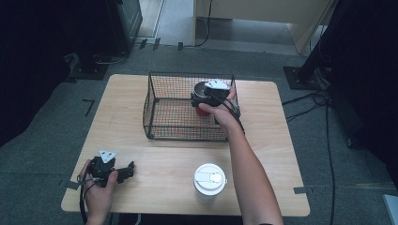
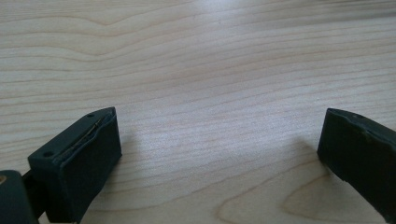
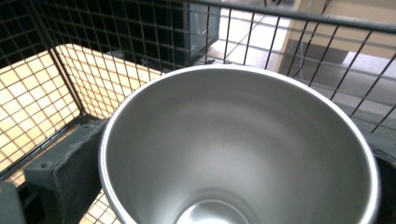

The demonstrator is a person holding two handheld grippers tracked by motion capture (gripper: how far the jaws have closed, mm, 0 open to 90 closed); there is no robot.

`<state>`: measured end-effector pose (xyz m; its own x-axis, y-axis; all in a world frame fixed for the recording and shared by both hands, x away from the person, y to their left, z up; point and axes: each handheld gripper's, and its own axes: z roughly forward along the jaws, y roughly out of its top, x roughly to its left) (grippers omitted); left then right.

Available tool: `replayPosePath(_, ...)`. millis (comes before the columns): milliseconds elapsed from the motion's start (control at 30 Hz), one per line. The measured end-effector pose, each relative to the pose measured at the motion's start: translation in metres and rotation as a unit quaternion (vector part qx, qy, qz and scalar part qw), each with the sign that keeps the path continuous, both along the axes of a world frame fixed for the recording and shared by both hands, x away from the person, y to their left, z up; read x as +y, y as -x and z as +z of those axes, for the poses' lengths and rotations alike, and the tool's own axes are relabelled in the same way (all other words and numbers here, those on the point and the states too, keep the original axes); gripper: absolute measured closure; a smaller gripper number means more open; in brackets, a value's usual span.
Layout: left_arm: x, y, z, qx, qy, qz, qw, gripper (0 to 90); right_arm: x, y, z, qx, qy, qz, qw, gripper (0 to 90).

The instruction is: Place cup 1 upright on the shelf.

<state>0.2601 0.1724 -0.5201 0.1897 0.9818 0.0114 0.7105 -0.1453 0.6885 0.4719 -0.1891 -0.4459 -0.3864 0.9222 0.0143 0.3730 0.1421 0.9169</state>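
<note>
The right gripper [image 1: 202, 99] reaches into the black wire basket [image 1: 155, 101] that stands on the far half of the wooden table [image 1: 159, 159]; its jaws flank a steel cup [image 3: 238, 149] with a red outside [image 1: 202, 111], which sits upright in the basket's right-hand far corner; in the right gripper view the cup's open, empty mouth lies directly between the two black jaws, the left jaw beside its rim at the lower left and the right jaw just showing at the far right edge; the jaws are spread to either side of the cup's body, as wide as they go, and whether their pads touch the wall I cannot tell from these views; basket mesh rises close behind the cup and to its left, with the light table top showing through the wire floor; the person's right hand [image 1: 224, 112] holds the gripper from the near side, the forearm crossing the basket's front rim

The left gripper [image 1: 126, 172] rests low near the table's near left corner, held in the left hand [image 1: 98, 185], well apart from the basket; in the left gripper view its two jaws stand wide apart with bare wood grain between them, pinching nothing

A white lid [image 1: 210, 179] with a round tab on top lies flat on the table near the front edge, beside the right forearm and apart from both grippers
</note>
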Motion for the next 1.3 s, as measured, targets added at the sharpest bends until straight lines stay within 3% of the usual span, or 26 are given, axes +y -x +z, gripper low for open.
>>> replayPosePath(367, 0.0, 0.0, 0.0, 0.0, 0.0, 0.0, 1.0, 0.2, -0.002, 0.007, 0.017, -0.027, -0.009, -0.019, 0.9994, 0.0)
replayPosePath(633, 0.0, 0.0, 0.0, 0.0, 0.0, 0.0, 1.0, 0.2, -0.001, 0.016, 0.036, -0.057, -0.022, -0.003, 0.9981, 0.0)
replayPosePath(900, 0.0, 0.0, 0.0, 0.0, 0.0, 0.0, 1.0, 0.2, 0.004, 0.027, 0.058, -0.084, -0.019, 0.011, 0.9962, 0.0)
replayPosePath(1300, 0.0, 0.0, 0.0, 0.0, 0.0, 0.001, 1.0, 0.2, -0.005, 0.051, 0.081, -0.102, -0.022, 0.011, 0.9945, 0.0)
